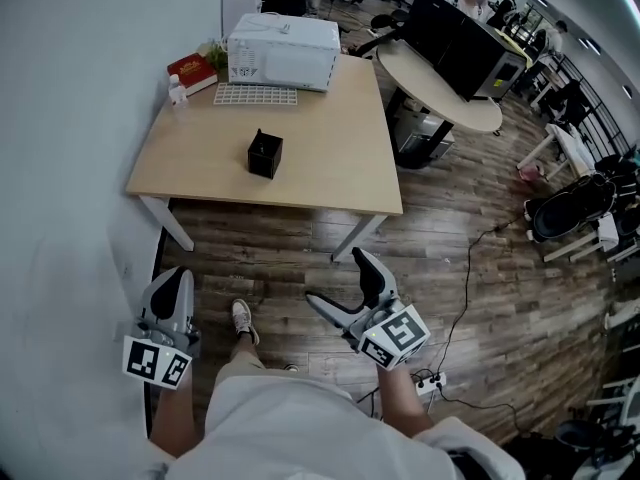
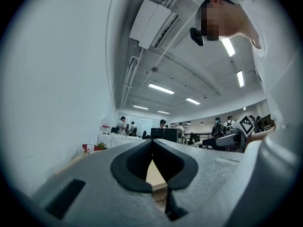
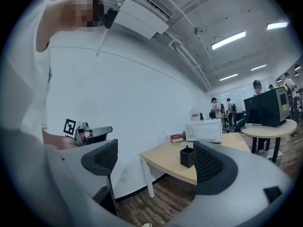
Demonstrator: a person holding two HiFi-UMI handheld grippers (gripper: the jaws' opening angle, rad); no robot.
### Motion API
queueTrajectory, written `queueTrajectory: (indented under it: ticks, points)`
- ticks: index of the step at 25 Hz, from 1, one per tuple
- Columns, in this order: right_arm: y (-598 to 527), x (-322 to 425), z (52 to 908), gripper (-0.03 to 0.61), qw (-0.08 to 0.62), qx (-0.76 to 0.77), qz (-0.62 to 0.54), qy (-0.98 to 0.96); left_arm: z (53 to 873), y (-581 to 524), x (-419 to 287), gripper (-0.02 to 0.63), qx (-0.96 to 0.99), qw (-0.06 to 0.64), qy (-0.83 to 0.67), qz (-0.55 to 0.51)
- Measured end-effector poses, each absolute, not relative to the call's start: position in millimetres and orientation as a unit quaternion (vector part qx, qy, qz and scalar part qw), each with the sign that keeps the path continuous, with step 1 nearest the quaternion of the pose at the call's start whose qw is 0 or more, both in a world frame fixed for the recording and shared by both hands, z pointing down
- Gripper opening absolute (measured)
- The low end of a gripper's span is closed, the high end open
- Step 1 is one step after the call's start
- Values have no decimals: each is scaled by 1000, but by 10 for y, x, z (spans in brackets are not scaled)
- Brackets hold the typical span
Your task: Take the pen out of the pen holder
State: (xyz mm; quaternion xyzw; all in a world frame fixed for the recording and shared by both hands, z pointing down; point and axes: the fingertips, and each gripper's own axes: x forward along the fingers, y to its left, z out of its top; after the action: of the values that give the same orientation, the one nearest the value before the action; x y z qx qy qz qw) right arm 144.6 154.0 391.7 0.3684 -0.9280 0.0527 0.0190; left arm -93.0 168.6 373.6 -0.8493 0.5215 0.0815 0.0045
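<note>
pen holder point(image 1: 265, 154) 1 | microwave point(image 1: 283, 50) 1 | red book point(image 1: 192, 72) 1 | bottle point(image 1: 177, 90) 1

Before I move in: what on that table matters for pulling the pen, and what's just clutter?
For the job: pen holder, the pen tip poking out of it, right gripper (open), left gripper (shut).
Just lying about: microwave, red book, small bottle, white gridded pad.

- The black square pen holder point(image 1: 265, 154) stands mid-frame, at the centre of the light wooden rectangular table point(image 1: 330, 168).
- The white boxy microwave point(image 1: 284, 51) sits at the table's upper edge.
- The red book point(image 1: 192, 73) lies left of the microwave.
</note>
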Motion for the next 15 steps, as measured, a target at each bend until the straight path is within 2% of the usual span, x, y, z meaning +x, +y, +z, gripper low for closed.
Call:
queueTrajectory:
  ticks: [10, 15]
  points:
    - [47, 889, 3916, 474, 54, 391, 51, -917, 3727, 3, -1314, 15, -870, -7, 481, 106]
    - [-475, 455, 3978, 474, 92, 395, 47, -913, 3804, -612, -1514, 15, -885, -40, 448, 117]
